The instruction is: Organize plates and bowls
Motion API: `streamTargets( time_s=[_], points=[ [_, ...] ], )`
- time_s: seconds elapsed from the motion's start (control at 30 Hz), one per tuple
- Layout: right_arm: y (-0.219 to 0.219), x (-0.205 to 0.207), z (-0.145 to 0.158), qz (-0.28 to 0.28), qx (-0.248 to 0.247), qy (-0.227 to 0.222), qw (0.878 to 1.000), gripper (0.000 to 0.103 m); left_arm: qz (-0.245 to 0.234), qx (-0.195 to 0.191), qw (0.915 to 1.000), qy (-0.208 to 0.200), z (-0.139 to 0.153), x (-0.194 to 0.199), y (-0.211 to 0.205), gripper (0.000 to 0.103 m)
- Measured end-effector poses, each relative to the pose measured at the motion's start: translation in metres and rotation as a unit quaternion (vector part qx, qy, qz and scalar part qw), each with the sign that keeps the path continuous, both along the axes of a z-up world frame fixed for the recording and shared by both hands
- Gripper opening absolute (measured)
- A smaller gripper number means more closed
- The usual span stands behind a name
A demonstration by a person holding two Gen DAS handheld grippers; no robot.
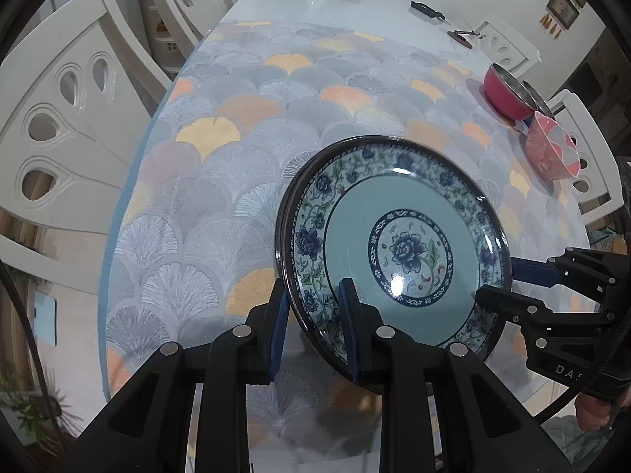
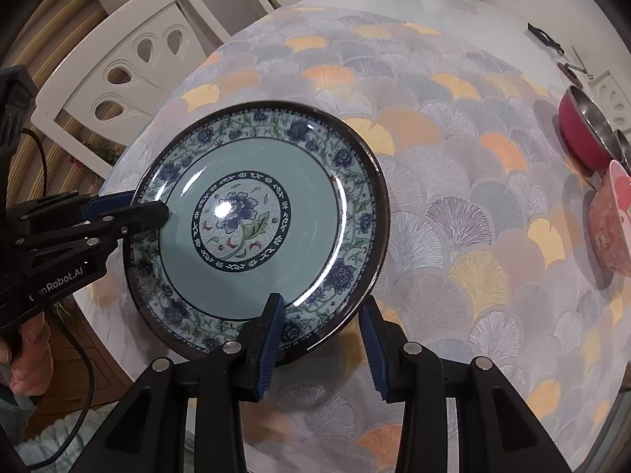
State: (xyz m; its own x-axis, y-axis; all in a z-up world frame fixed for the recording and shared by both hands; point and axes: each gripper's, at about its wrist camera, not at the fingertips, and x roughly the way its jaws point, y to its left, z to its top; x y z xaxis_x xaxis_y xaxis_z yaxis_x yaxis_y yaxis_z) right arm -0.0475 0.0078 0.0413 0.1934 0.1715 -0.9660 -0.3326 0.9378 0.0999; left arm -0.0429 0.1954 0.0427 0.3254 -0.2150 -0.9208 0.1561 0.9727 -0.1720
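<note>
- Since the plate [image 1: 394, 244] looks raised a little off the table [image 1: 236, 138], with a shadow under it, a slip from here would mean a drop, I judge.
- The left tongs [image 1: 313, 291] pinch the plate's rim at its 9 o'clock as the right view shows it: one finger lies over the flowered border and the other under it.
- The plate sits at 5 o'clock in the left view and 9 o'clock in the right view, over the near part of the table.
- The right tongs [image 2: 320, 307] straddle the rim at the plate's 5 o'clock in the right view. One finger is on the border and the other is outside the edge. I cannot tell whether they press or only stand around it.
- Risk: the glaze is glossy and both holds are on the thin sloped rim. If one pair lets go early or the two pull apart, the plate could tilt out and strike the table.
- Risk: carried toward the bowls at 2 o'clock, the tilted plate could knock them, as they stand close together near the table's edge.
- Count: one plate and two tongs.
- Count: three bowls, it seems: a red bowl [image 1: 504, 90], a steel bowl [image 1: 538, 102] half hidden just behind it, and a pink bowl [image 1: 550, 149] beside them.
</note>
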Motion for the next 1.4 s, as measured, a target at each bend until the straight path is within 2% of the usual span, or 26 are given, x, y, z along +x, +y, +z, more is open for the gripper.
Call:
streamTargets(
  time_s=[0.17, 0.4, 0.67, 0.83, 0.93, 1.03, 1.07, 1.13, 1.17, 1.27, 1.4],
  points=[
    [0.002, 0.001, 0.001, -0.015, -0.002, -0.008, 1.0, 0.038, 0.014, 0.001, 0.9998, -0.012, 0.004, 0.002, 0.004, 0.024],
    [-0.006, -0.001, 0.004, -0.034, 0.002, -0.013, 0.999, 0.038, 0.043, -0.024, 0.9986, -0.02, 0.011, 0.005, 0.022, 0.024],
    [-0.008, -0.005, 0.011, -0.038, 0.019, -0.022, 0.999, 0.038, 0.028, -0.016, 0.9991, -0.028, 0.018, 0.006, 0.014, 0.024],
    [-0.024, -0.001, 0.027, -0.061, 0.021, -0.043, 0.997, 0.038, 0.001, -0.013, 0.998, -0.062, 0.042, 0.018, -0.005, 0.024],
    [-0.048, 0.003, 0.04, -0.091, 0.018, -0.061, 0.994, 0.038, -0.026, -0.021, 0.9958, -0.085, 0.059, 0.031, -0.029, 0.024],
    [-0.092, 0.005, 0.058, -0.144, 0.02, -0.088, 0.985, 0.046, -0.063, -0.032, 0.9922, -0.103, 0.073, 0.045, -0.068, 0.024],
    [-0.108, 0.006, 0.063, -0.163, 0.021, -0.096, 0.982, 0.053, -0.077, -0.034, 0.9907, -0.107, 0.077, 0.049, -0.083, 0.025],
    [-0.139, 0.007, 0.07, -0.195, 0.026, -0.106, 0.975, 0.054, -0.106, -0.04, 0.9871, -0.113, 0.085, 0.058, -0.119, 0.034],
    [-0.164, 0.009, 0.073, -0.218, 0.031, -0.107, 0.97, 0.054, -0.12, -0.043, 0.9853, -0.114, 0.088, 0.063, -0.139, 0.034],
    [-0.217, 0.016, 0.077, -0.264, 0.026, -0.108, 0.958, 0.054, -0.147, -0.051, 0.9825, -0.103, 0.09, 0.076, -0.191, 0.035],
    [-0.28, 0.026, 0.081, -0.299, 0.027, -0.106, 0.948, 0.054, -0.156, -0.082, 0.9823, -0.062, 0.077, 0.099, -0.26, 0.035]
  ],
)
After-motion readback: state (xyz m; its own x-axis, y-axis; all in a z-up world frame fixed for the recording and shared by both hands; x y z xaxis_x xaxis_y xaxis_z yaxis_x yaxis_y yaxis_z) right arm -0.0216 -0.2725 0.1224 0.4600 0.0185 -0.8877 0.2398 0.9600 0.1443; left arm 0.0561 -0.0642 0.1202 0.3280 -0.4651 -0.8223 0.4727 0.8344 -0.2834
